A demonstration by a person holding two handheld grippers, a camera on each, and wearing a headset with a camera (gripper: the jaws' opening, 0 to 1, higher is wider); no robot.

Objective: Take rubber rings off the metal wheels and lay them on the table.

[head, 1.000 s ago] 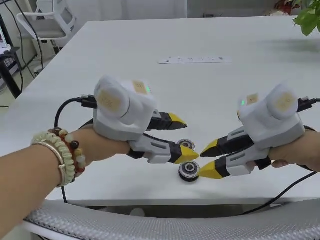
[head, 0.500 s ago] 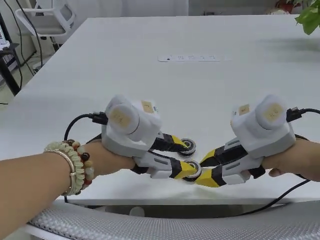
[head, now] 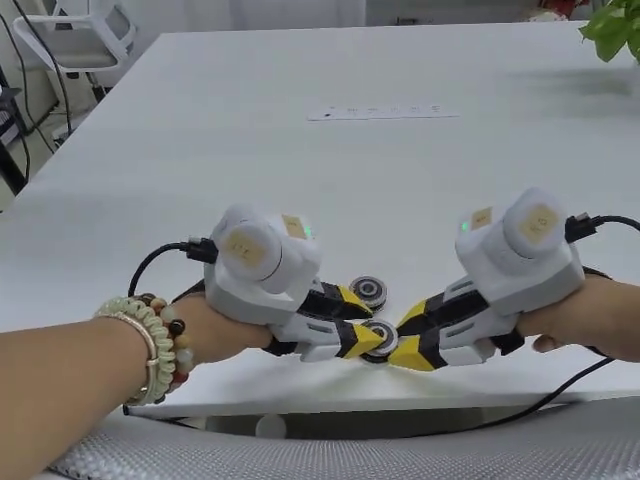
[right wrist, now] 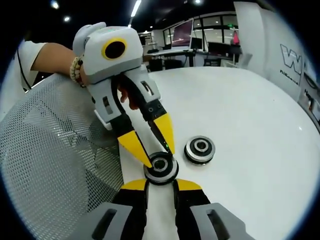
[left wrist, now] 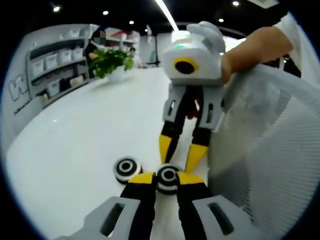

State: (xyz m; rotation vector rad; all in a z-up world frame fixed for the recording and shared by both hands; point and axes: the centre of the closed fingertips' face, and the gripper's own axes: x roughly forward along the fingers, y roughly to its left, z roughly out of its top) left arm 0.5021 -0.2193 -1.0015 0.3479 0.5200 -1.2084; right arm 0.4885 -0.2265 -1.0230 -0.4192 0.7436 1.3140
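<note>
- Left gripper (left wrist: 166,180) has its jaws closed in on the sides of the near metal wheel (head: 380,337). I judge this pins the wheel down while my other hand works.
- Right gripper (right wrist: 161,186) meets the same wheel from the opposite side, jaws a little apart with the yellow tips at its rim. Whether they bite on the rubber ring (right wrist: 175,172) I cannot tell.
- That black ring is on its wheel, so I judge the pull-off is not yet done. Holding from both sides should let me draw ring and metal apart.
- Second wheel (head: 368,291) lies flat just beyond, near but not touching, with its ring on.
- Both wheels sit by the near edge of the white tabletop (head: 300,180), about midway along it, in front of my mesh chair back (head: 350,455).
- Farther off on the smooth tabletop, a flat white strip (head: 383,111) lies toward the far edge, with a leafy plant (head: 612,25) at the far right corner. An office chair (head: 85,35) stands past the far left corner.
- Shelves (left wrist: 50,65) with bins line one wall under ceiling spotlights.
</note>
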